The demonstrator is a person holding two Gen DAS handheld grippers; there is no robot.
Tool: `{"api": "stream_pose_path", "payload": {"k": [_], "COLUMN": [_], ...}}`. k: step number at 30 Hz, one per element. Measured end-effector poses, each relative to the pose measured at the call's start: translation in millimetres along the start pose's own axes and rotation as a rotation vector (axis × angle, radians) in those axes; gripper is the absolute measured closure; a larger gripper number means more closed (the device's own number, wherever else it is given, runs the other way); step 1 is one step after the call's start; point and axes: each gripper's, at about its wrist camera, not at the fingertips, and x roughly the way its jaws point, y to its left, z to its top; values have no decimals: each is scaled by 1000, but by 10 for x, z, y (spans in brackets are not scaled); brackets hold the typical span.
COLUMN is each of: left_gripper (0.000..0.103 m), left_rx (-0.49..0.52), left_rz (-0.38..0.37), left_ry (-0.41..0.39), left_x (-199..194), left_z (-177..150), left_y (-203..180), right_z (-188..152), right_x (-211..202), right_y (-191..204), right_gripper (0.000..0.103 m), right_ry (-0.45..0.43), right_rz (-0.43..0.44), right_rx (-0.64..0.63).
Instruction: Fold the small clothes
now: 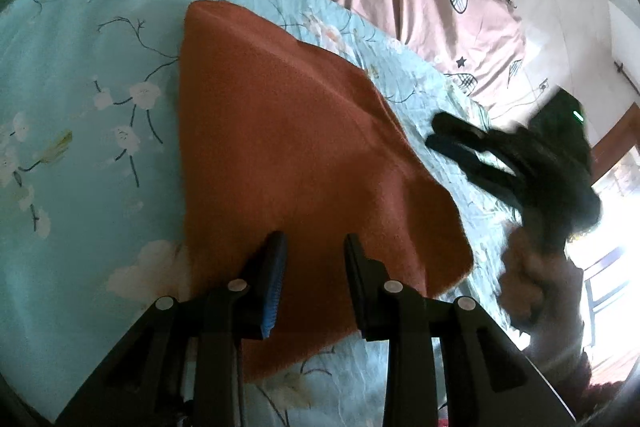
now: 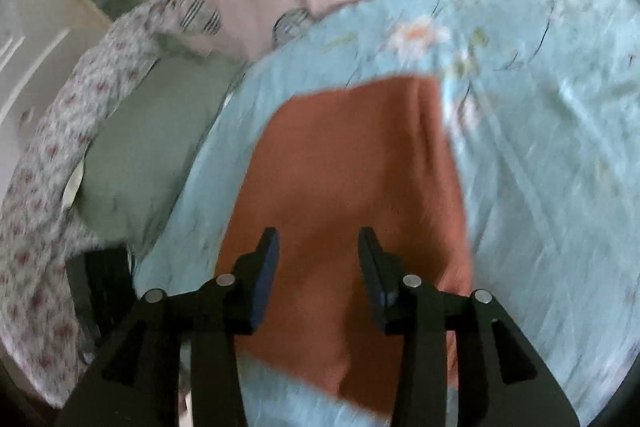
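On the bed, spread over a pale blue flowered sheet (image 1: 80,75): one small rust-orange cloth (image 1: 288,155), fleecy, plain, lying mostly flat with a soft ridge toward its far edge and one rounded corner slightly lifted — laid out, by the look of it, ready for folding. Left gripper (image 1: 314,247) hovers over the near edge, jaws apart, holding nothing. Right gripper (image 2: 318,243) likewise released above the cloth. Beyond: pink quilt (image 1: 420,7) with checked shapes, green pillow (image 2: 152,147).
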Motion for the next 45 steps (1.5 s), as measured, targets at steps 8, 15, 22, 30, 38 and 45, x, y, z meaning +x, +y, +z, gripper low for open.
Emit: {"api": "stream_pose_path", "payload": {"k": [8,15,22,30,38,45], "left_gripper": [69,73,73,45,28,21], "left_rx": [62,60,56,65,17,52], "left_rz": [41,81,116,160,236,404], "left_ry": [14,12,12,-34,-48,-39], "left_x": [-45,-13,-92,-397,-611,-721], "left_z": [-206,-317,-410,-606,-780,-900], "left_y": [14,55,36,-66,-43,-76], "right_z": [-246,-305,-485,-655,-912,-1140], "right_x": [203,146,-136,-596,-761,-716], "right_y": [-562,-477,-411,-244,23,159], "right_gripper": [98,97,94,62,44,16], "right_ry": [34,31,17,-62,-77,-37], "right_rz": [-124,-170,-232,-260,-289,-332], "right_rx": [55,9,-3,-19,-95,-171]}}
